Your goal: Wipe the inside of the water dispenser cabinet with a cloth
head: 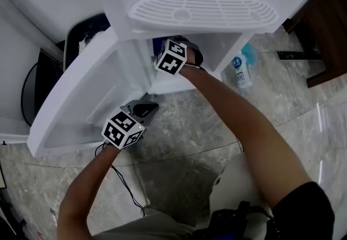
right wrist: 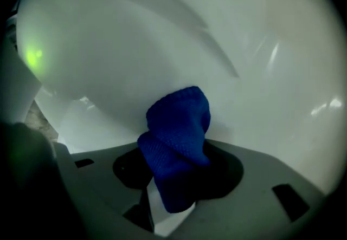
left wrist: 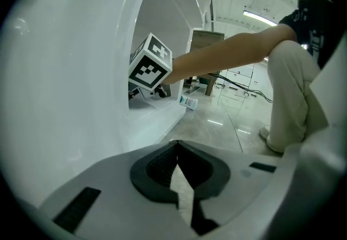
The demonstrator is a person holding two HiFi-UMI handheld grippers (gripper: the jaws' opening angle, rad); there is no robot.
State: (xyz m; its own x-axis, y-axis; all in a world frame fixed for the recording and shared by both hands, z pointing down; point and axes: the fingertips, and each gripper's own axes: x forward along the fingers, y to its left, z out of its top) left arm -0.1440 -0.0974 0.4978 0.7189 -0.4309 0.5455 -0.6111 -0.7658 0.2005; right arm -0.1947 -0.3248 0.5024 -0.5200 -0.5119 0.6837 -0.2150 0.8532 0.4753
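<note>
The white water dispenser's lower cabinet (head: 222, 49) stands with its door (head: 81, 98) swung out to the left. My right gripper (head: 179, 49) reaches into the opening, and its fingertips are hidden in the head view. In the right gripper view the gripper (right wrist: 176, 152) is shut on a bunched blue knitted cloth (right wrist: 179, 125), whose tip lies against the cabinet's white inner wall (right wrist: 260, 71). My left gripper (head: 150, 105) hovers by the door's lower edge just outside the cabinet. Its jaws (left wrist: 178, 152) are shut with nothing between them.
A small spray bottle (head: 241, 71) (left wrist: 188, 102) lies on the marble floor right of the dispenser. The drip grille (head: 203, 11) juts out above the cabinet opening. A black cable (head: 122, 179) trails on the floor. Dark wooden furniture (head: 325, 22) stands at the right.
</note>
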